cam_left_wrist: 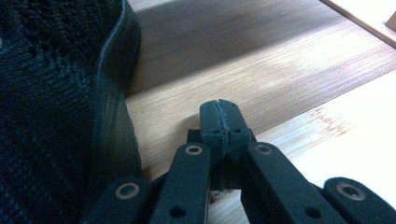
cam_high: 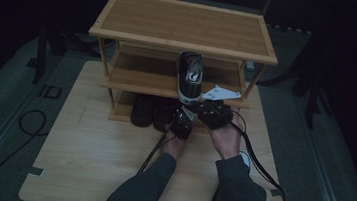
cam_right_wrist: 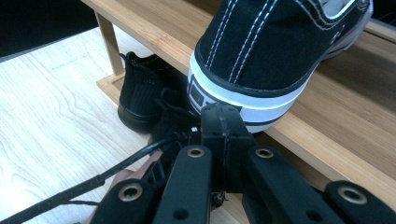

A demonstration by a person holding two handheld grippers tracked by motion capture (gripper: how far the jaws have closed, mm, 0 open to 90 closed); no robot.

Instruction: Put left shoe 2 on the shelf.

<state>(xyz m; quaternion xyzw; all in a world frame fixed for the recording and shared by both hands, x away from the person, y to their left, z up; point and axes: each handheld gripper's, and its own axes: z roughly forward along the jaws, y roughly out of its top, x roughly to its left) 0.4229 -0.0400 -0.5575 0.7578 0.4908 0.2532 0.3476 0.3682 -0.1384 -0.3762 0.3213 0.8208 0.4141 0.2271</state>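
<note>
Fingertips of the right gripper (cam_right_wrist: 223, 122) are pressed together with nothing between them, just short of the white rubber heel of the black canvas sneaker (cam_right_wrist: 275, 51); whether they touch it cannot be told. That sneaker stands on the middle shelf (cam_right_wrist: 355, 126) of the bamboo shoe rack (cam_high: 184, 23), its heel at the front edge and slightly overhanging it, its toe pointing inward. The left gripper (cam_left_wrist: 219, 122) is likewise closed on nothing, low at the bottom shelf (cam_left_wrist: 261, 70), with the black knit shoe (cam_left_wrist: 51, 93) close beside its jaws but not between them. In the high view both hands sit close together at the rack's front, right gripper (cam_high: 205, 106) under the sneaker's heel, left gripper (cam_high: 183, 120) below and beside it. Judging by this, the sneaker is already on its shelf and probably needs only a push farther in; its partner shoe remains to be placed.
</note>
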